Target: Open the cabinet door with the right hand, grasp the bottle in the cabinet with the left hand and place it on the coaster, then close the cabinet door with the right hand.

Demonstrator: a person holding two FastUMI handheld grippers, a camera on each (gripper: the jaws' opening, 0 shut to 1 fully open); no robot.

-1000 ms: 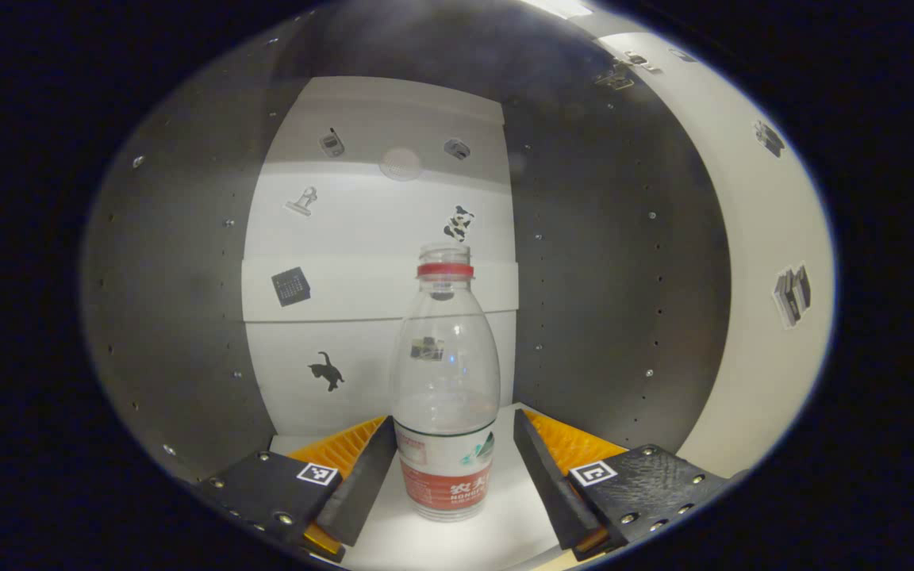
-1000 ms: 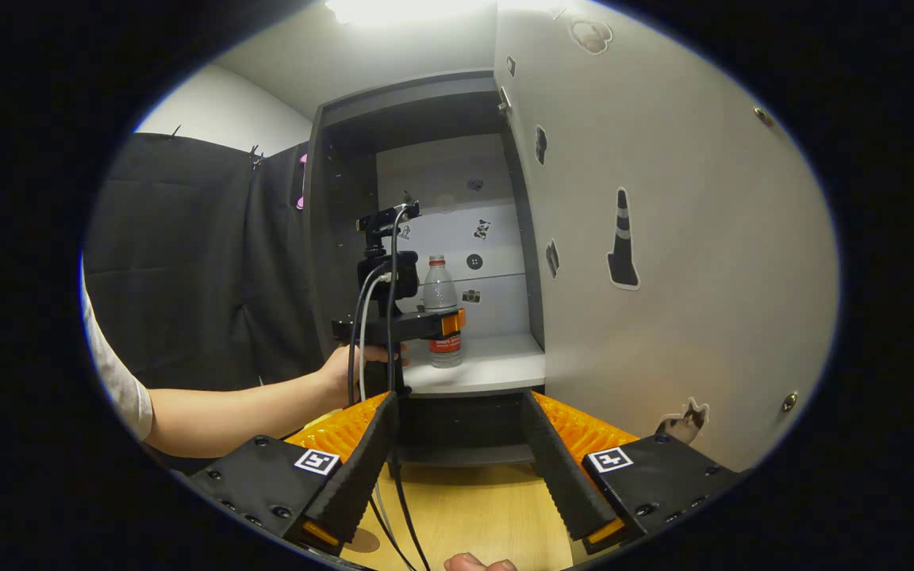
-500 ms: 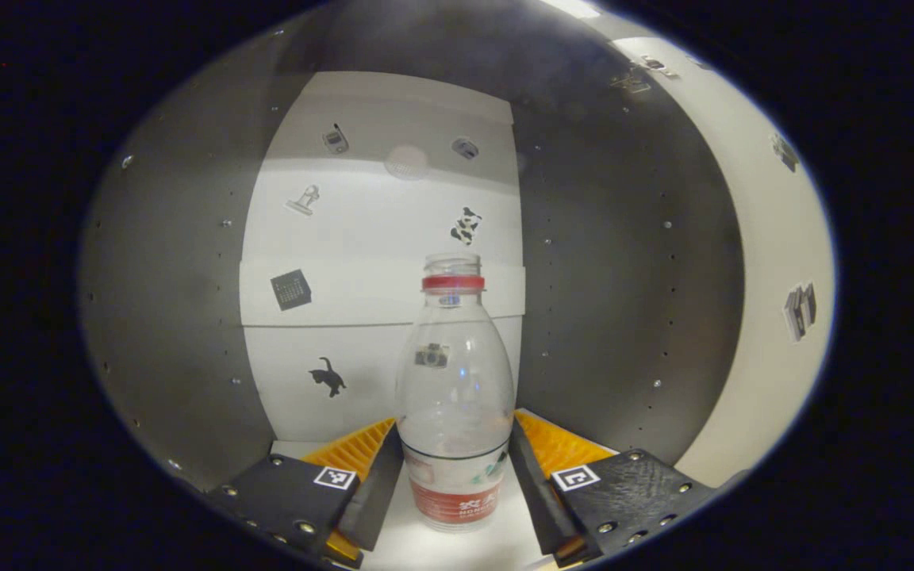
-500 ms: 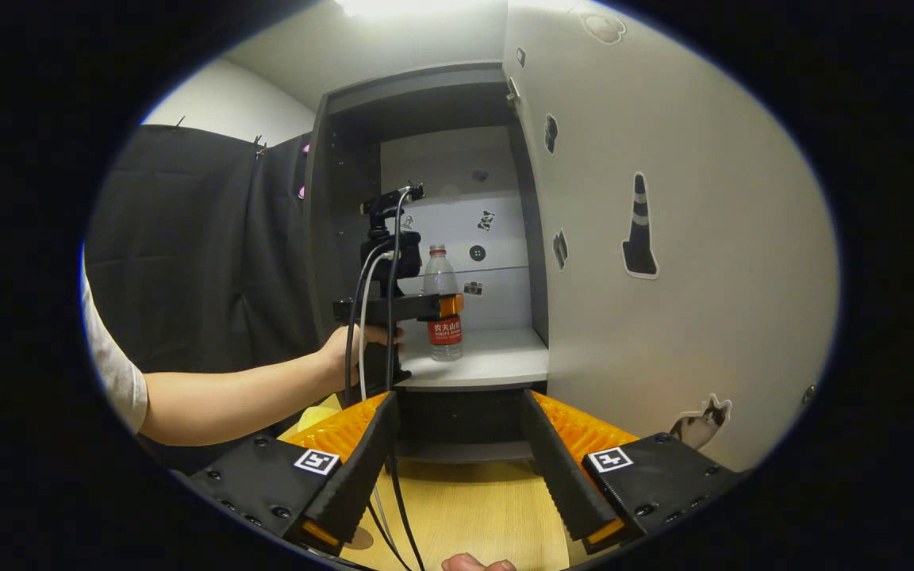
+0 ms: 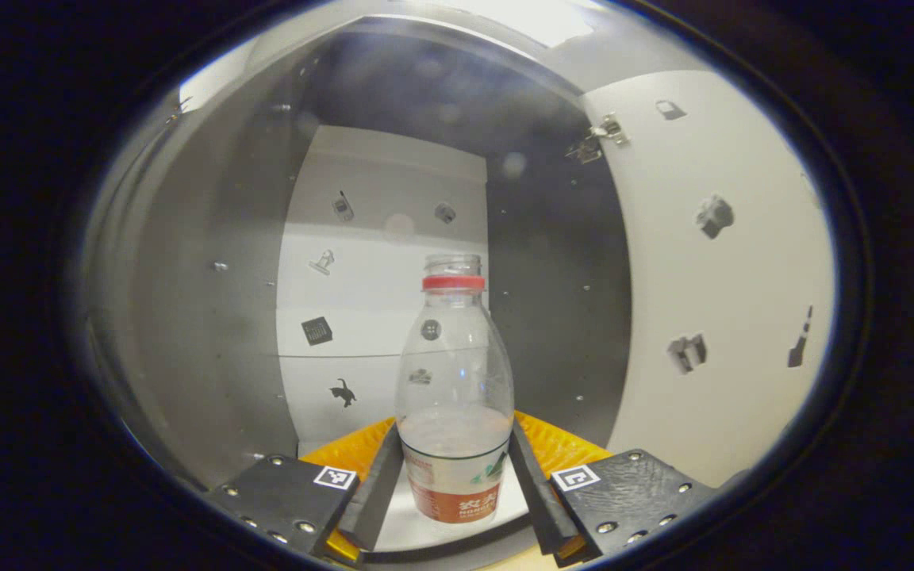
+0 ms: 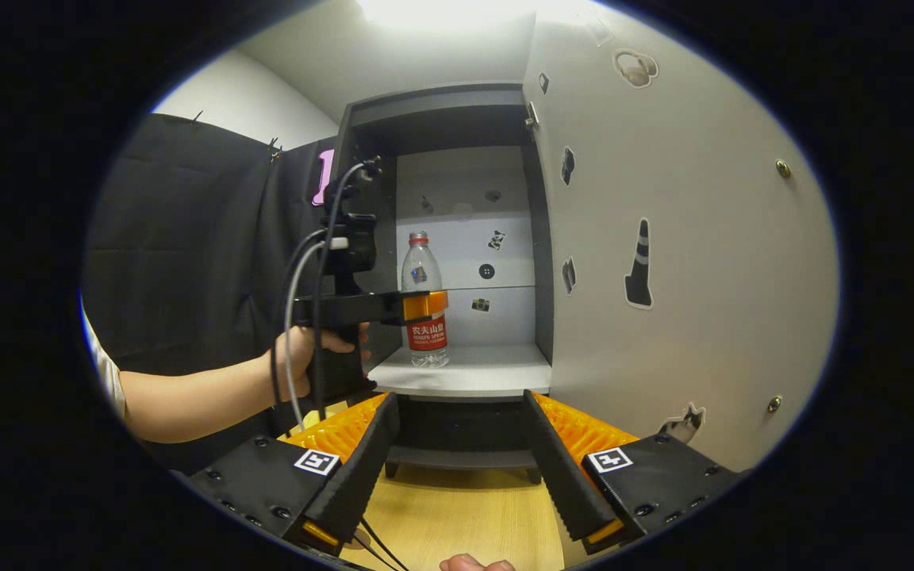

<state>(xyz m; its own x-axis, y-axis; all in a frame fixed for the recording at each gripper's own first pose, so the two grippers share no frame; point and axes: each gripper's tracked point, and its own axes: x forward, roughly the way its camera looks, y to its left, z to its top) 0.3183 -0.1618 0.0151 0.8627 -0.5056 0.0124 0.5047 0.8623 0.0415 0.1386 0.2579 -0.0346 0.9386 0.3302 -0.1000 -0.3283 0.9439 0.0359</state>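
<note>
A clear plastic bottle (image 5: 455, 381) with a red neck ring, no cap and a red label stands upright between my left gripper's (image 5: 455, 434) fingers, which press on its lower body from both sides. In the right gripper view the bottle (image 6: 424, 274) is at the front left of the cabinet's white shelf (image 6: 489, 371), with the left gripper (image 6: 424, 305) clamped around its middle; I cannot tell whether its base touches the shelf. My right gripper (image 6: 461, 399) hangs open over the wooden table (image 6: 465, 507) in front of the cabinet, holding nothing. The white cabinet door (image 6: 679, 262) stands swung open on the right.
The cabinet's dark side walls (image 5: 187, 317) close in on both sides of the bottle. A person's hand (image 6: 298, 361) and forearm hold the left gripper, with cables trailing down. The black cloth wall (image 6: 203, 254) is left of the cabinet. A fingertip (image 6: 473, 565) shows at the bottom edge.
My left gripper's fingers closed in onto the bottle and drew it back toward the shelf's front edge. The right gripper stayed open and shifted only slightly.
</note>
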